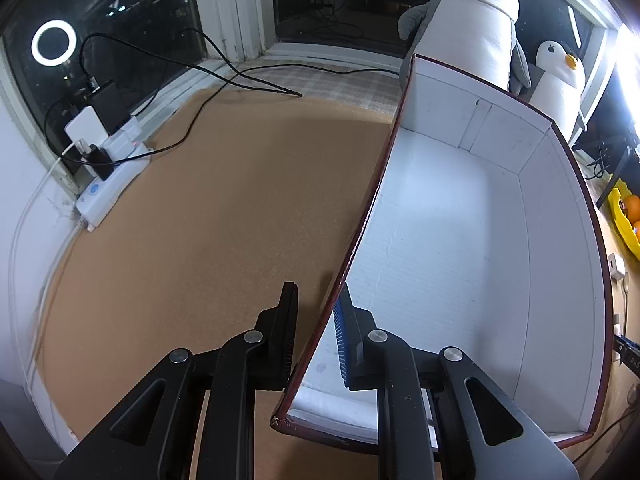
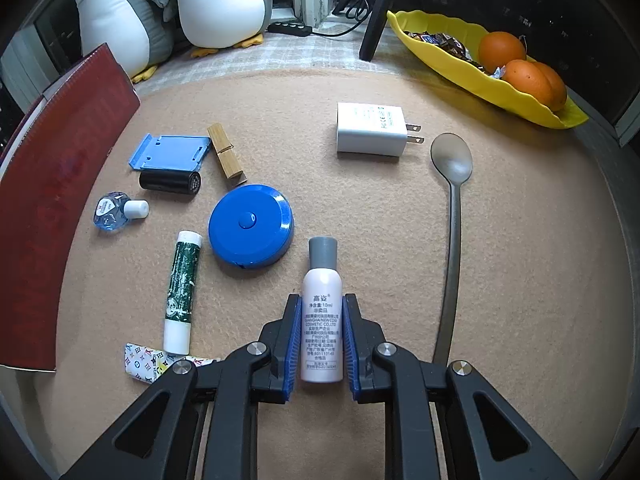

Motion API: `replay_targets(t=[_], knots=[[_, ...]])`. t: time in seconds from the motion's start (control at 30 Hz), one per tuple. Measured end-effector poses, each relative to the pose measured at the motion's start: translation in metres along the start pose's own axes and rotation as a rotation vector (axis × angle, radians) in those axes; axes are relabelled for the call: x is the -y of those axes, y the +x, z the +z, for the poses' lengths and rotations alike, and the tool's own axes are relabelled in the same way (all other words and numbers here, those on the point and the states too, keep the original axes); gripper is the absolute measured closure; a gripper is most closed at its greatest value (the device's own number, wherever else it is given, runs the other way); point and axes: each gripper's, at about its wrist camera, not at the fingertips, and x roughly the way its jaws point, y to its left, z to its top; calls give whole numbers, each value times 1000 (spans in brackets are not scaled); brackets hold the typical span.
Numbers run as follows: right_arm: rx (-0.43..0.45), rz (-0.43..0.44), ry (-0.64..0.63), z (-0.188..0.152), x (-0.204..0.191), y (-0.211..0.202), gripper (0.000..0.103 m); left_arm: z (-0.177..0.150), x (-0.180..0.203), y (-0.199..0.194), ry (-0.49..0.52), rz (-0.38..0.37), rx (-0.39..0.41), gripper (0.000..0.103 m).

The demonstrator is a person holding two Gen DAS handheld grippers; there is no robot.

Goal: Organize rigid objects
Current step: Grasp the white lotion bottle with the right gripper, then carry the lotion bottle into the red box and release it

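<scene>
Item one: my right gripper (image 2: 318, 340), pads pressed on both flanks of a small white spray bottle (image 2: 322, 320) that lies on the tan counter (image 2: 360, 208), grey cap pointing away from me.

Item two: my left gripper (image 1: 316, 332), pinching the near side wall of the white-lined box (image 1: 460, 248), one finger outside, one inside.

Loose stock left of the bottle: blue tape measure (image 2: 251, 226), green lip balm (image 2: 180, 292), eye-drop bottle (image 2: 118, 212), black cylinder (image 2: 170, 181), blue stand (image 2: 170, 152), wooden clip (image 2: 226, 157). Beyond and to the right: white charger (image 2: 372, 130), spoon (image 2: 452, 216).
</scene>
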Motion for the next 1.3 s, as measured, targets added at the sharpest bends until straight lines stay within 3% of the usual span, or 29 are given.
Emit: replay_targets(t=[0.13,0.33,0.67,0.83,1.03,1.3], knots=[[15,8,12,-4,2,-9,85,-1,1,0,7,4,6,87],[94,55,-24,3,-20,-55,85,-2,0,-2,4,-4,15,87],[196,229,-176,32,-110,-123,85,-2,0,-2,4,-21,31,87],[183,301,-266,37,-167,-125,85,-2,0,-2,3,-30,37,87],[179,328,-377,36,-228,-117,85,-3,-2,-2,1,-43,41,87],[142,317,-445,27,-267,-93,85,-3,-1,-2,-2,-38,43,87]])
